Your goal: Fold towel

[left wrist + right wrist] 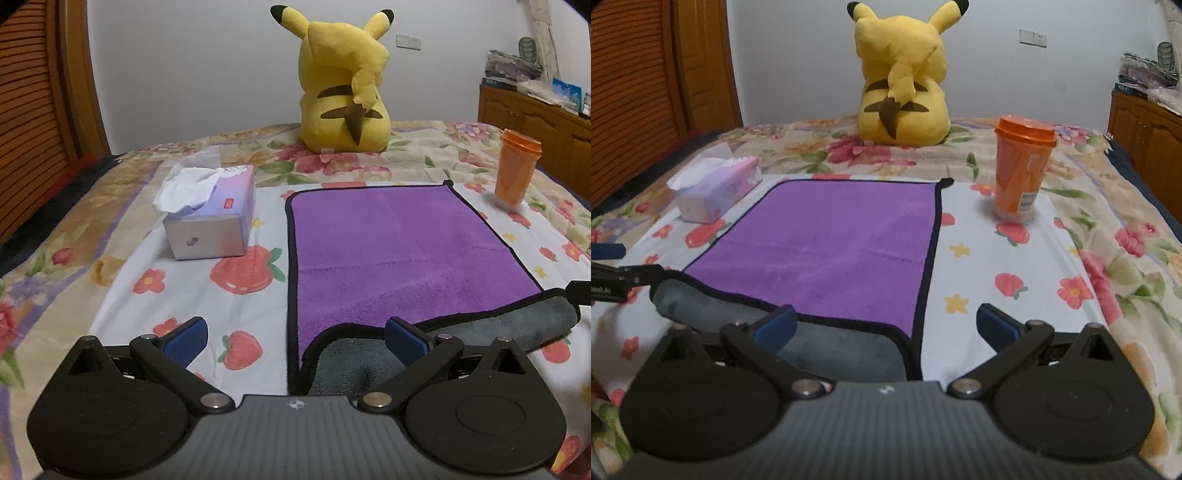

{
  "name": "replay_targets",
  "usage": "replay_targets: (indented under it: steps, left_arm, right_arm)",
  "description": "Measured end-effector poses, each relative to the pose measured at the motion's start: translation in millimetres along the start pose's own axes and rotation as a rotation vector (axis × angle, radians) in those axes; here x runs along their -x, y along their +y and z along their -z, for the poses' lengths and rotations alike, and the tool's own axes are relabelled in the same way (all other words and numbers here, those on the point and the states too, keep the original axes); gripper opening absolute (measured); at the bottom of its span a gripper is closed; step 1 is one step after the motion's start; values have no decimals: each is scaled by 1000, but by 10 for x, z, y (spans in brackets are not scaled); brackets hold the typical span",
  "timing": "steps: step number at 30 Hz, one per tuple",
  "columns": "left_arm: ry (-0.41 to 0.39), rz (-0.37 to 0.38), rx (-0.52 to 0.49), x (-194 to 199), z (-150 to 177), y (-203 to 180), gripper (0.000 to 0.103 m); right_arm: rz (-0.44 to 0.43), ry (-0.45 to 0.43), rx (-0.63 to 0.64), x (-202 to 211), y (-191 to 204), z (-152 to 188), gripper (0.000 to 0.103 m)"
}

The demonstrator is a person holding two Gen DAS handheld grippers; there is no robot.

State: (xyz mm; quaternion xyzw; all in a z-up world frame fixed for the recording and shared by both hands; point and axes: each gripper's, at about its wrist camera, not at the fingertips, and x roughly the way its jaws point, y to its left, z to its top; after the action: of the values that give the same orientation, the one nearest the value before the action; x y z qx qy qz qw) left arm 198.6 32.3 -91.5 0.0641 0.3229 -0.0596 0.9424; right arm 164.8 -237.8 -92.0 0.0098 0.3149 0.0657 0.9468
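A purple towel (391, 251) with black trim lies flat on the bed, its near edge rolled over so the grey underside (480, 332) shows. My left gripper (295, 339) is open, straddling the towel's near left corner. My right gripper (886, 328) is open, straddling the towel's (842, 240) near right corner, with the grey fold (827, 347) by its left finger. Neither gripper holds anything. The left gripper's tip shows at the left edge of the right wrist view (613, 266).
A tissue box (210, 218) sits left of the towel. An orange lidded cup (1021, 170) stands to its right. A yellow Pikachu plush (343, 85) sits behind it. A wooden cabinet (535, 122) stands at far right and a wooden headboard (33, 110) at left.
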Motion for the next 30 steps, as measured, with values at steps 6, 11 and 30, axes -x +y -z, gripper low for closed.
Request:
replay_targets:
  steps: [6, 11, 30]
  left_arm:
    - [6, 23, 5, -93, 8, 23, 96]
    - [32, 49, -11, -165, 48, 19, 80]
    - [99, 150, 13, -219, 106, 12, 30]
  right_arm:
    - [-17, 38, 5, -89, -3, 14, 103]
    - [-36, 77, -3, -144, -5, 46, 103]
    - [-96, 201, -12, -271, 1, 114, 86]
